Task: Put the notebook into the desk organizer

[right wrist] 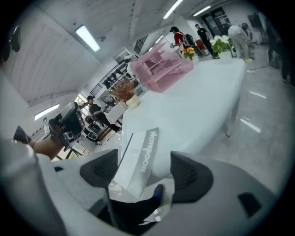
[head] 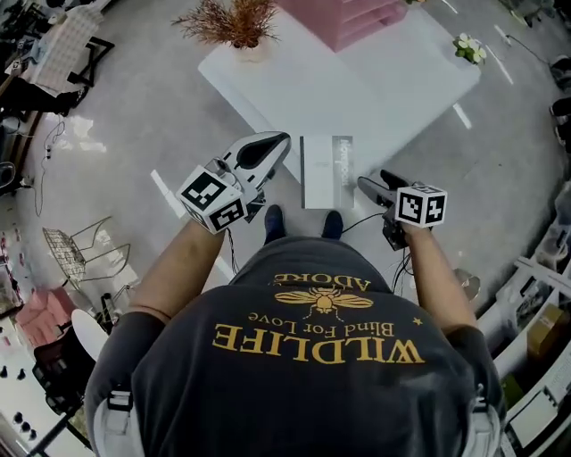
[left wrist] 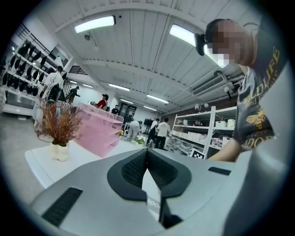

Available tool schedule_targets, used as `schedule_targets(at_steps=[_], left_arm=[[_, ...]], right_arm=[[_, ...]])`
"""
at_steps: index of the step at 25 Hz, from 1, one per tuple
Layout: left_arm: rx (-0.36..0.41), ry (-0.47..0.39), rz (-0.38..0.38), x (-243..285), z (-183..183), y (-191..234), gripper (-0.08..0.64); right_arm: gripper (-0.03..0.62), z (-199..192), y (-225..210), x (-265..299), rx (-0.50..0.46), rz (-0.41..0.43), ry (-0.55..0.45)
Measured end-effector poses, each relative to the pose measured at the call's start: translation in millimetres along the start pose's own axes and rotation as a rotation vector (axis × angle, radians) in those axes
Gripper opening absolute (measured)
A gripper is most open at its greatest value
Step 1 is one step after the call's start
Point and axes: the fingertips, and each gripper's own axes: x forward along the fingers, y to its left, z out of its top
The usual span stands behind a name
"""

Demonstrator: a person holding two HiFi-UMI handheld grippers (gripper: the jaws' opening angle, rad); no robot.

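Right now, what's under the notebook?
The white table is under the notebook; its near end hangs past the edge, above the floor. Anything beneath its cover is hidden.

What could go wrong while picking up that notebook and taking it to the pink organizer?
1. The notebook juts over the near corner of the table. The right gripper has its jaws apart and not on it, and a clumsy nudge might tip the notebook to the floor.
2. The pink organizer stands at the table's far side, close to a plant. The long reach across could brush the plant.
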Motion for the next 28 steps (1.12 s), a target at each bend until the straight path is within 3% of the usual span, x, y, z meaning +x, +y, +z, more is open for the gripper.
schedule_targets(at_steps=[9, 20, 26, 28], left_arm=[[-0.015, 0.085, -0.137, 34, -57, 6, 0.002], [-0.056, 0.102, -0.143, 29, -76, 12, 0.002], [-0.045, 0.08, -0.141, 16, -63, 14, 0.002], [-0.042, 0.07, -0.143, 12, -58, 15, 0.002]], right_arm=[[0.347, -50, -9, 50, 0.198, -0.011, 0.126], [0.339, -86, -12, 76, 0.223, -0.091, 0.26], [0.199, -88, -7, 66, 0.209, -0.121, 0.279], [0.103, -86, -6, 57, 0.204, -0.126, 0.272]])
